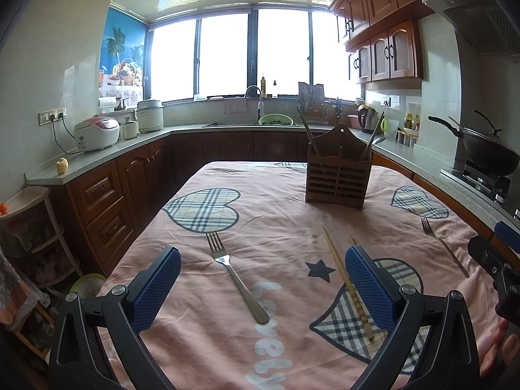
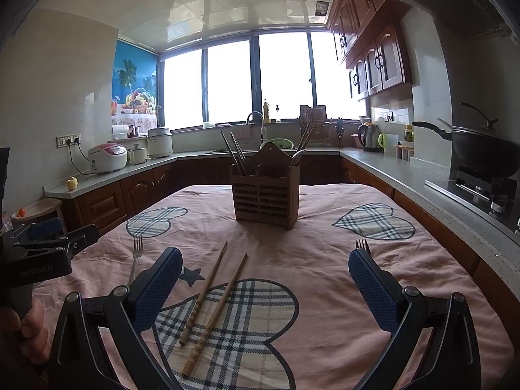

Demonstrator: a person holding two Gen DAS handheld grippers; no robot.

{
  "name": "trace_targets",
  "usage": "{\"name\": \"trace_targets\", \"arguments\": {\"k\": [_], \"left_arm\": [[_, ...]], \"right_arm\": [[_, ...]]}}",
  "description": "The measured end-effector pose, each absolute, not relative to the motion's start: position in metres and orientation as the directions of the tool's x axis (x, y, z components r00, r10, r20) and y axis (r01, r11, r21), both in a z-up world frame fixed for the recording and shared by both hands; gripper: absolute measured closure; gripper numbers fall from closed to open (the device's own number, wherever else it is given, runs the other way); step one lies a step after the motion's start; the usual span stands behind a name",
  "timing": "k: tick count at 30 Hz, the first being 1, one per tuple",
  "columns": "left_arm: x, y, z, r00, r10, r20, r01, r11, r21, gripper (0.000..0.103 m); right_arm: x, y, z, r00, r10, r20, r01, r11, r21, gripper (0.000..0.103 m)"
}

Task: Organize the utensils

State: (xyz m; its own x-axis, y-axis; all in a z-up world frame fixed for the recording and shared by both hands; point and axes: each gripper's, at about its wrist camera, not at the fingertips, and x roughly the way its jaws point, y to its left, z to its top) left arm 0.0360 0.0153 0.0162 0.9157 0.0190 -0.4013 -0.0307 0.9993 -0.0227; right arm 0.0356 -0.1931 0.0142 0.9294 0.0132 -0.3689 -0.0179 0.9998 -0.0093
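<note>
A steel fork (image 1: 234, 280) lies on the pink tablecloth (image 1: 279, 214) between the fingers of my left gripper (image 1: 263, 255), which is open and holds nothing. Two wooden chopsticks (image 2: 213, 299) lie side by side under my right gripper (image 2: 266, 256), closer to its left finger; that gripper is open and empty too. A second fork (image 1: 444, 247) lies at the right, its tines (image 2: 361, 244) peeking over the right gripper's right finger. The slatted wooden utensil holder (image 2: 265, 195) stands upright further back with chopsticks and a spoon in it.
Kitchen counters (image 1: 143, 139) wrap around the table on the left, back and right. A wok (image 2: 481, 152) sits on the stove at the right. A rice cooker (image 1: 97, 132) and an apple (image 1: 62, 165) are on the left counter. A person's hand (image 2: 19, 325) holds the left gripper.
</note>
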Motion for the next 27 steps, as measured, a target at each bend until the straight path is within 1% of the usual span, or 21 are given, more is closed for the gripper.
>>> {"name": "trace_targets", "arguments": {"k": [14,27], "left_arm": [[0.0335,0.0118,0.0193,0.917,0.015,-0.398,-0.026,0.999,-0.021,0.001],[0.0301,0.0072,0.0223,0.917,0.013,-0.399,-0.020,1.000,-0.014,0.001]], "right_arm": [[0.0330,-0.1924,0.0180,0.936,0.010,-0.351,-0.018,1.000,-0.019,0.000],[0.0337,-0.1955,0.0183,0.933,0.010,-0.360,-0.013,1.000,-0.005,0.000]]}}
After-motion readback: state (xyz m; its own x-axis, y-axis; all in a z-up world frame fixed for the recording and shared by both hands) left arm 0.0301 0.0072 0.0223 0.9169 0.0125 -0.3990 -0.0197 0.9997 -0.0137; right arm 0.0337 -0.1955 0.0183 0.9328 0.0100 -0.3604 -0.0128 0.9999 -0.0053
